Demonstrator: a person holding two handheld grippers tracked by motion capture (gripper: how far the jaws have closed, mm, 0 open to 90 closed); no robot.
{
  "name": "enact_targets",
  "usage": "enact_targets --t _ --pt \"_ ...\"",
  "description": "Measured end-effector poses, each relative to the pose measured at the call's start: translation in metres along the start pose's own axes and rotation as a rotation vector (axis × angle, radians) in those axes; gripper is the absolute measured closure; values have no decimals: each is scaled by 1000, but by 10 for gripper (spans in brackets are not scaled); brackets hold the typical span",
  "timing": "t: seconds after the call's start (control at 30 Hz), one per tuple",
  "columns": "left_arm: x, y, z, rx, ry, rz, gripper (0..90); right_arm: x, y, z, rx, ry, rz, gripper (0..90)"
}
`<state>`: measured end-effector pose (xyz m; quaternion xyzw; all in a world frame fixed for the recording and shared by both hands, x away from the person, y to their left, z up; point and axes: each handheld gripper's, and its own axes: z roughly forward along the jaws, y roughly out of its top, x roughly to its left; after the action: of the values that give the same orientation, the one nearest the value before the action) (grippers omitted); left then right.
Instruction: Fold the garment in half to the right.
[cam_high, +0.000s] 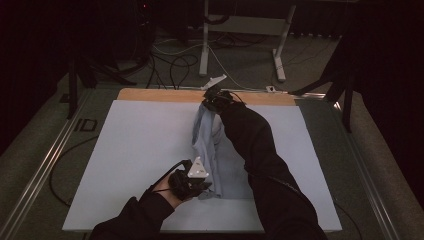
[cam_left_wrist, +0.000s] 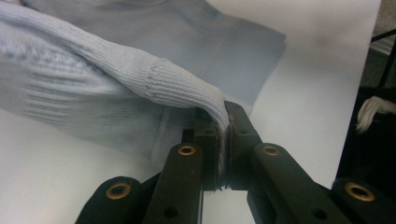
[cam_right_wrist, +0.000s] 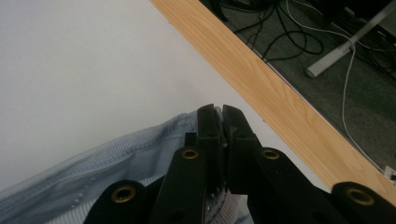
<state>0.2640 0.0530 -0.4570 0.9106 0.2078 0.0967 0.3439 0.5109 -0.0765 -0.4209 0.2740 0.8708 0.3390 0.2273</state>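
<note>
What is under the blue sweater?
The sweater lies on a white board, which shows all around it. Both grippers, left and right, pinch its edges. Anything beneath the folded cloth is covered.

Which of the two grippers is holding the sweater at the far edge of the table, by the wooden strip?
The right gripper: it is shut on the light blue sweater beside the wooden strip. The left gripper pinches a ribbed cuff near the person's side.

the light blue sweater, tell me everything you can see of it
The light blue sweater is a ribbed knit, lying bunched in a long strip on the white table cover. The left hand-held gripper is shut on a ribbed cuff at its near end; the right hand-held gripper pinches its far edge by the wooden table edge.
</note>
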Motion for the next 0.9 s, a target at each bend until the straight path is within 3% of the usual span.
enact_targets --t 0.4,0.9 --pt "-7 20 21 18 -16 47 870 -19 -19 -7 -5 -4 31 873" --pt "-15 27 45 51 -30 75 870 -35 -41 -6 -1 17 56 872"
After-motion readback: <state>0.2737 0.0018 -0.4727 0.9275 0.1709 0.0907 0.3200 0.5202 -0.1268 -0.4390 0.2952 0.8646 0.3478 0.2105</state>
